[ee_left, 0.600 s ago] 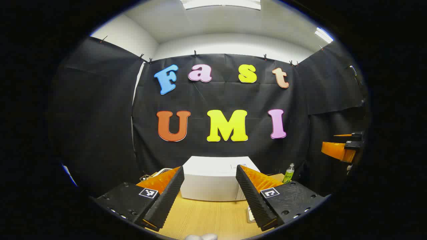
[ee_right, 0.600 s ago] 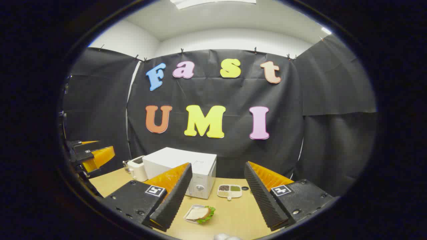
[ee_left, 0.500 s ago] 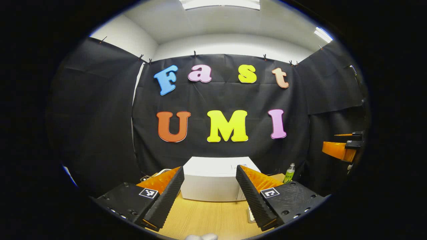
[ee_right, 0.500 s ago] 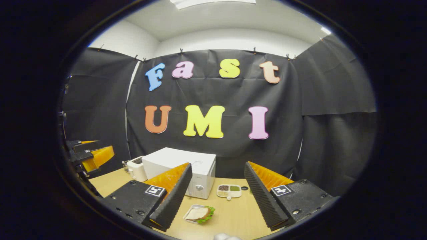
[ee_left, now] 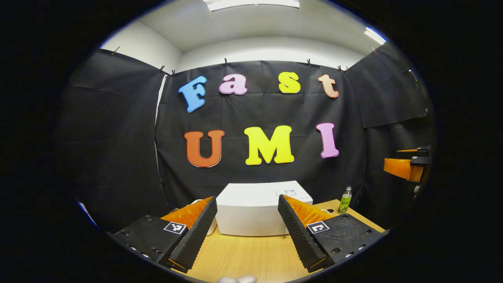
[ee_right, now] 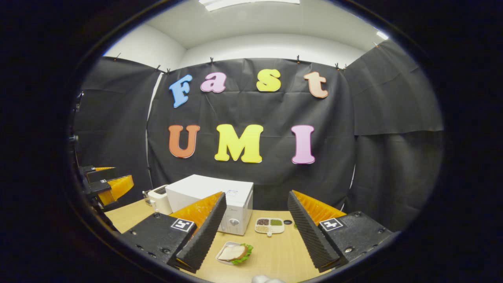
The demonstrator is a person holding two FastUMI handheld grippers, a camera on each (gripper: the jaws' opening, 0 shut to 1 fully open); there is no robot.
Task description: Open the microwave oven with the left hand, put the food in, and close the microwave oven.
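In the left gripper view, I am holding my left claw (ee_left: 246, 232) with its fingers spread apart and gripping nothing, above the near part of the light wooden surface (ee_left: 243, 255). Straight ahead the boxy white microwave oven (ee_left: 255, 212) is sitting toward the far side, and I am seeing its plain white flank from here, so I cannot tell the door from this angle. A small green plastic bottle (ee_left: 345, 199) is standing to its right, and the other claw (ee_left: 404, 167) is hanging far off at the right.

In the right gripper view, my right claw (ee_right: 256, 232) is also wide apart and empty. Between its fingers the microwave oven (ee_right: 220, 204) is showing its front with a round knob, and the door is looking closed. The sandwich with green lettuce on a small white plate (ee_right: 235, 252) is lying on the surface (ee_right: 275, 255) near me, in front of the oven. A white divided dish of grains (ee_right: 270, 225) is sitting farther back, and a white toaster (ee_right: 159, 198) left of the oven.

I judge nothing is done yet: opening, loading and closing are all remaining.
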